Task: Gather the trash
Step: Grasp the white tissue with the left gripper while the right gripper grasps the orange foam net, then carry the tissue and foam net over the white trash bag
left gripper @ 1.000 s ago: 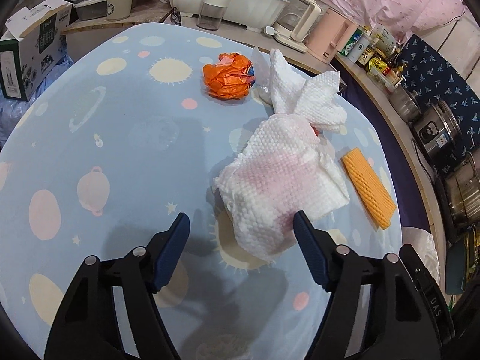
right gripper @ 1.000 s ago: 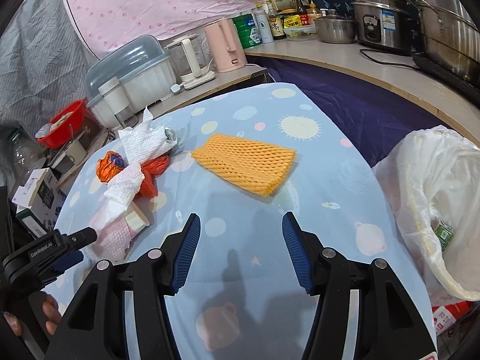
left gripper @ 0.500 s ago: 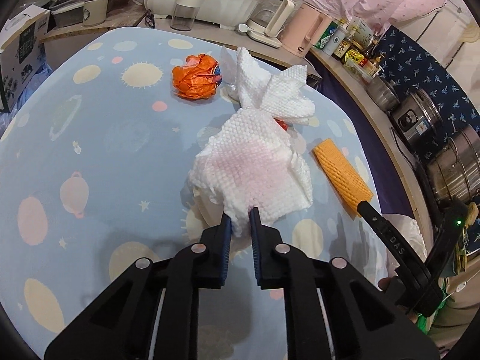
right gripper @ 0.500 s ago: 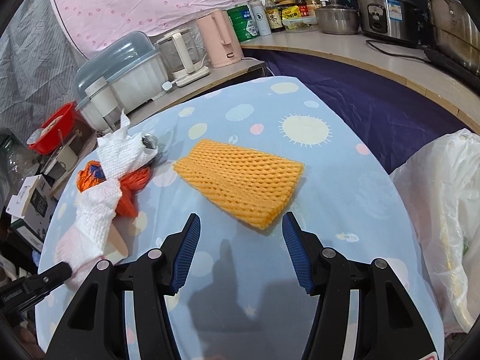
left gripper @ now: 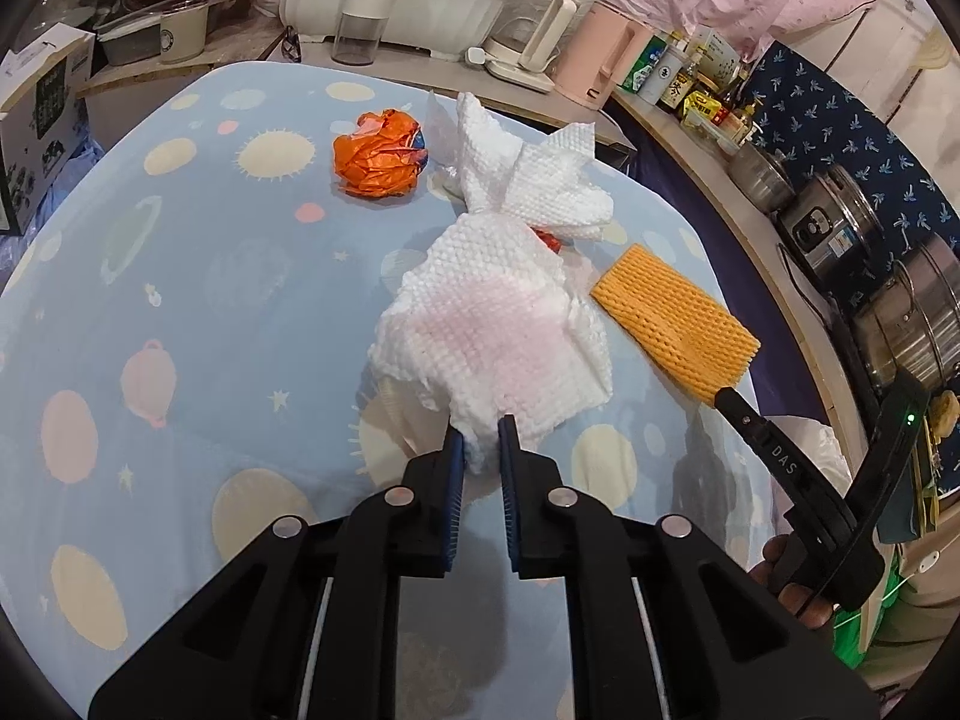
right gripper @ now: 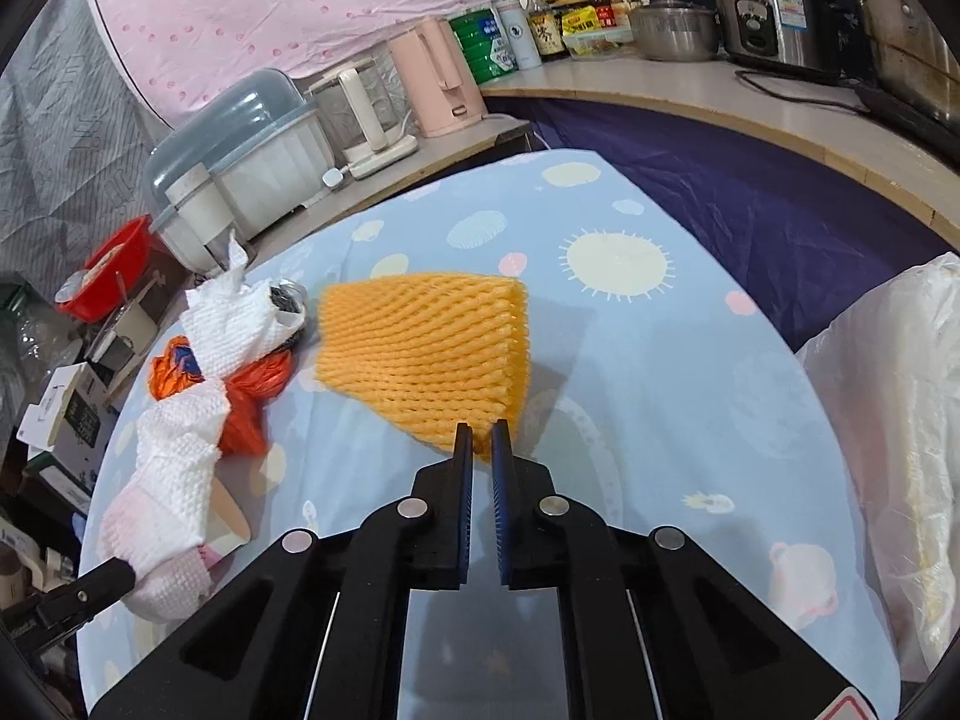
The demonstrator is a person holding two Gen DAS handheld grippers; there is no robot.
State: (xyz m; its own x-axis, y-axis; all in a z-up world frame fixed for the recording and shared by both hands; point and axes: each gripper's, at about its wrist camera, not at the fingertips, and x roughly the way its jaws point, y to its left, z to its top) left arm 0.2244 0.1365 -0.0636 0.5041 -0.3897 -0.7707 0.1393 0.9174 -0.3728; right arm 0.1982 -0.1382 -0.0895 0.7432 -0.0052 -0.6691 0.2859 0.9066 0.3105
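Left tool [left gripper: 478,441] is clenched on the near corner of the white embossed paper towel with a pink stain [left gripper: 492,336]; its jaws have just been closing and the towel edge is pinched between the blue pads. We see the towel bunched up off the desk [left gripper: 180,312], which carries a light-blue cloth with sun and planet prints, roughly mid-desk. Behind it a second white paper towel [left gripper: 534,180] fans out, twisted together with the first. A crumpled orange plastic wrapper [left gripper: 378,159] lies toward the far edge, just beside that second towel. Right tool [right gripper: 482,441] is clenched on the near corner of the orange foam mesh fruit sleeve [right gripper: 426,348]; its jaws have just been closing too, with the sleeve's tip between the pads. The sleeve lies flat on the desk, on the side toward the purple cloth, apart from the towels. In the left wrist view we see the same sleeve with the right tool's black finger at its near end. A white plastic bag [right gripper: 888,420] stands open off the desk's right edge in the right wrist view. Kettles, bottles and steel pots line the counter beyond the far edge.
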